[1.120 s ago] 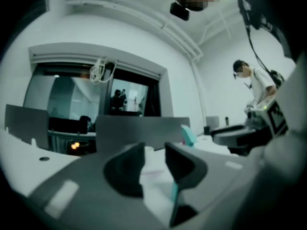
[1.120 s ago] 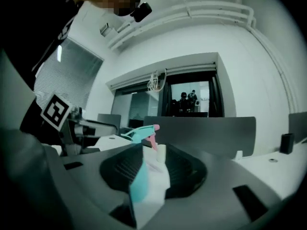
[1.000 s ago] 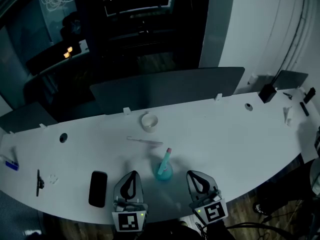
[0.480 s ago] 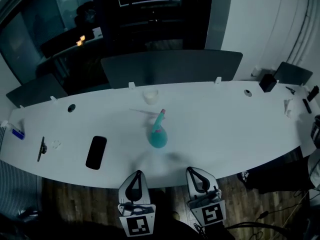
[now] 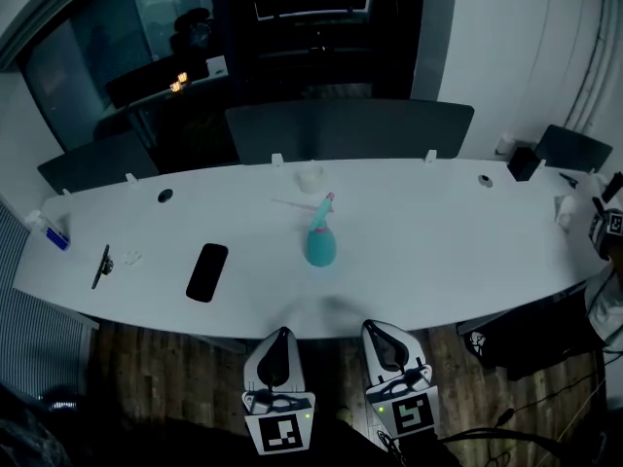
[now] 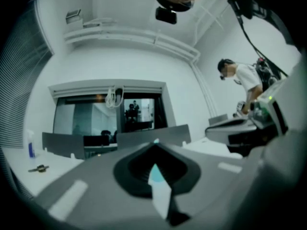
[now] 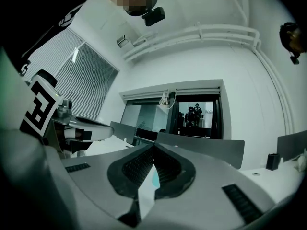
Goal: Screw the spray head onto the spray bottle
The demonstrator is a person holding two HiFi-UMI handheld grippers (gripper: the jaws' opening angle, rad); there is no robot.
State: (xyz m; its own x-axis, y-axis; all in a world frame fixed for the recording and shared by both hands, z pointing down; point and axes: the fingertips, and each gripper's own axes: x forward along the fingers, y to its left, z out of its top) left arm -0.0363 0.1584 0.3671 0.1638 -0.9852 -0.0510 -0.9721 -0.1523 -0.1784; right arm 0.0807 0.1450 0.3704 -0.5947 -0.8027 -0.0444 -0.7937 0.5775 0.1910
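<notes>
Both tools hang low, short of the near edge of the desk, over the wooden floor. The left hand-held gripper has its jaws pressed together with nothing between them. Its own view shows the two tips meeting in a point. The right hand-held gripper, just beside it, is pressed together and empty in the same way.

The teal spray bottle stands on the desk ahead of both tools, well apart from them and roughly on the line between them. Its neck leans away towards the far side and ends in a pink tip. Just beyond the bottle, a little to the left gripper's side, lies a thin pale rod. A small white object sits past that, near the desk's far edge. Whether either of these is the spray head cannot be told from here.

Farther out on the left gripper's side lies a dark phone, flat on the desk. Beyond it is a dark pen.
</notes>
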